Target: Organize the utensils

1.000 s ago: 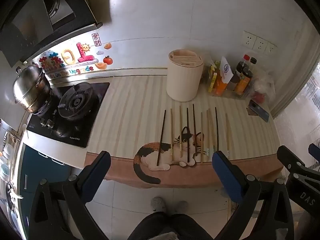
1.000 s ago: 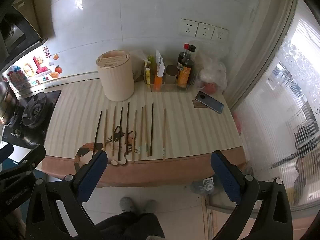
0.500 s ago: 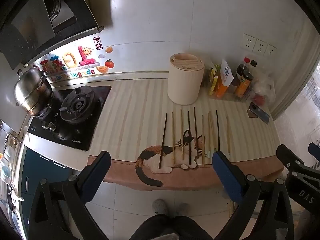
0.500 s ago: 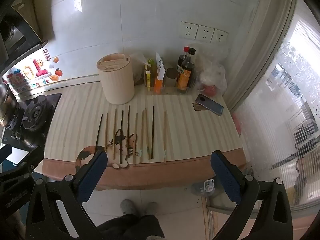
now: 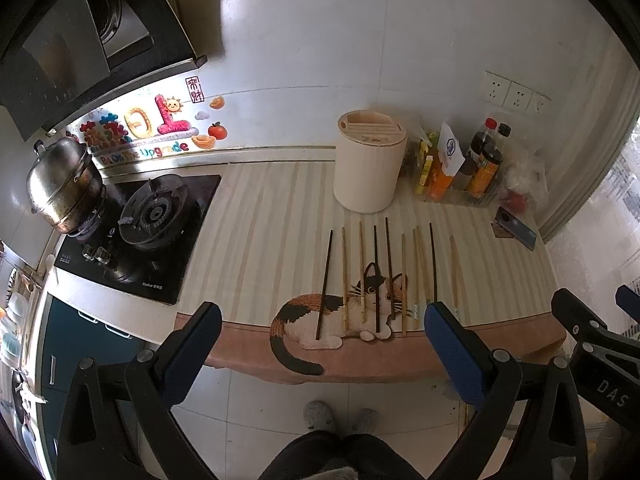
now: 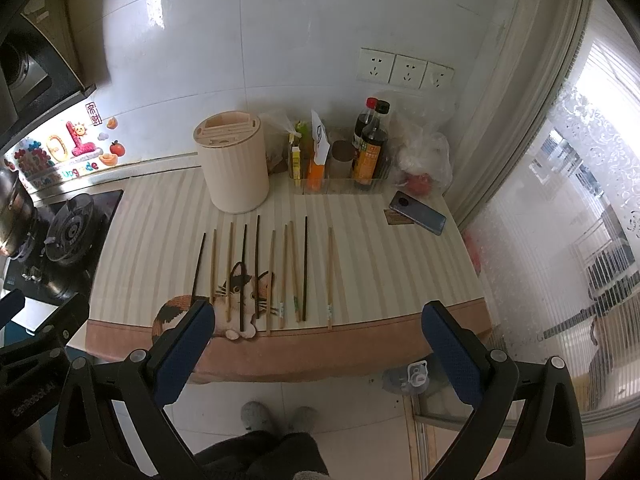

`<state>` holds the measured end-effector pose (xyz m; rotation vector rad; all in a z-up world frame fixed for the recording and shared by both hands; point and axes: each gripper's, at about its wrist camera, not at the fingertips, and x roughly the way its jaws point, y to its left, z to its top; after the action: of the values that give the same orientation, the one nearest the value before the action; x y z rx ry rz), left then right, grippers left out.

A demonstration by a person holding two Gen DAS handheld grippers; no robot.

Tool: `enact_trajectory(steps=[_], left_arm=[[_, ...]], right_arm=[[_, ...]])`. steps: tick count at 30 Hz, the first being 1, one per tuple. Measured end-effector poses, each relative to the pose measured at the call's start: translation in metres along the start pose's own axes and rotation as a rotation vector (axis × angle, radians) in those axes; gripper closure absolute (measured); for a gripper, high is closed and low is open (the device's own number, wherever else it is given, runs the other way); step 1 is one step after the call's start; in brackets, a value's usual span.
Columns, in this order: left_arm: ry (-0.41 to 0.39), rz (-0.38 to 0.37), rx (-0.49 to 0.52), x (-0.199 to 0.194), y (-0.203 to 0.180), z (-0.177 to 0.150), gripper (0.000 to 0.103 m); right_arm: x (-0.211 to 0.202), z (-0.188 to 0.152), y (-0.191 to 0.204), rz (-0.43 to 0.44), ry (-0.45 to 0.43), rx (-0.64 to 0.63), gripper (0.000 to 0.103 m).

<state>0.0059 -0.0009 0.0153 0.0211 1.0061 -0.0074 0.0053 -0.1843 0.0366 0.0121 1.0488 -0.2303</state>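
A home kitchen: gas stove (image 5: pixel 156 216), steel pot (image 5: pixel 64 188), sauce bottles (image 6: pixel 370 148).

Far left: steel pot (image 5: pixel 64 188) on gas stove (image 5: pixel 154 210)
Far right: sauce bottles (image 6: pixel 370 146) — phone (image 6: pixel 418 213) nearer

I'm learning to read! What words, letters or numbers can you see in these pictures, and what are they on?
"DAS": white letters on the right gripper's black frame, cut off by the picture edge.
"GenRobot.AI": pale letters on the left gripper's frame.
"Be On The Upgrade": colourful wall sticker behind the stove.
Red Chinese stamp above the sticker: too small to read.
Bottle labels and stove print: too blurred.
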Motion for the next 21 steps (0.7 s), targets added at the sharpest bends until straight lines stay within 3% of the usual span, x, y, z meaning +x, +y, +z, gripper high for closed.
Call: enact_trajectory(steps=[21], left_arm=[[-0.008,-0.001,-0.001,-0.0027,-0.0038,-0.0009,0.000]], right_arm=[[-0.0077,0.0011,-0.0005,-0.001,-0.013,-0.002,0.000]])
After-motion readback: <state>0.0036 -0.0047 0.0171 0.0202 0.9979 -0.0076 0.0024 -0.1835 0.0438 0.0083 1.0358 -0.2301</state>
